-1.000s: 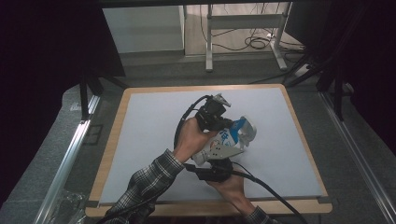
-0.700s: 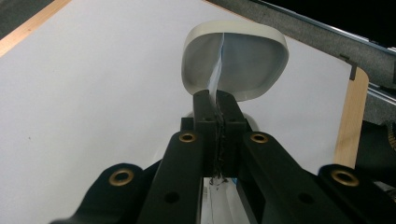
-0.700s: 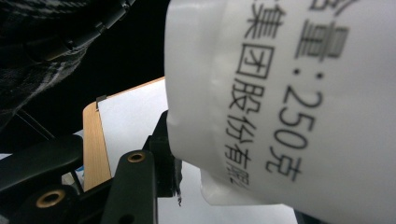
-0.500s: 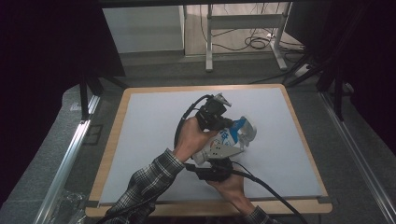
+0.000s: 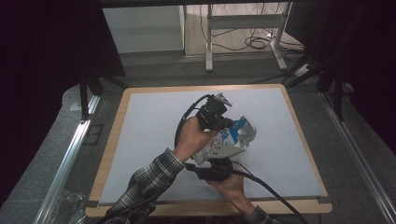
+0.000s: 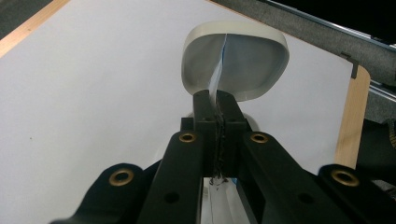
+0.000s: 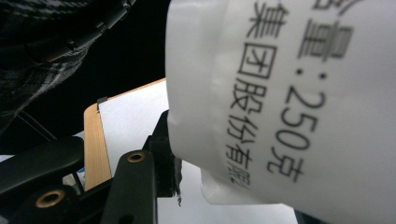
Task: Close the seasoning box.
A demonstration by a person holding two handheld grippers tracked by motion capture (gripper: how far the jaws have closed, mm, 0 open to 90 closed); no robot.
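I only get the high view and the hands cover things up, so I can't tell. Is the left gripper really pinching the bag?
Observer: Yes. In the left gripper view, the left gripper has its jaws shut on a thin edge of the white bag.
Operator: Is the bag open or closed?
Observer: Open. Just past the jaws, its mouth gapes in a rounded oval.
Operator: Does it say anything on it?
Observer: Yes. The right gripper view shows black printed characters and the number 250 on its white side.
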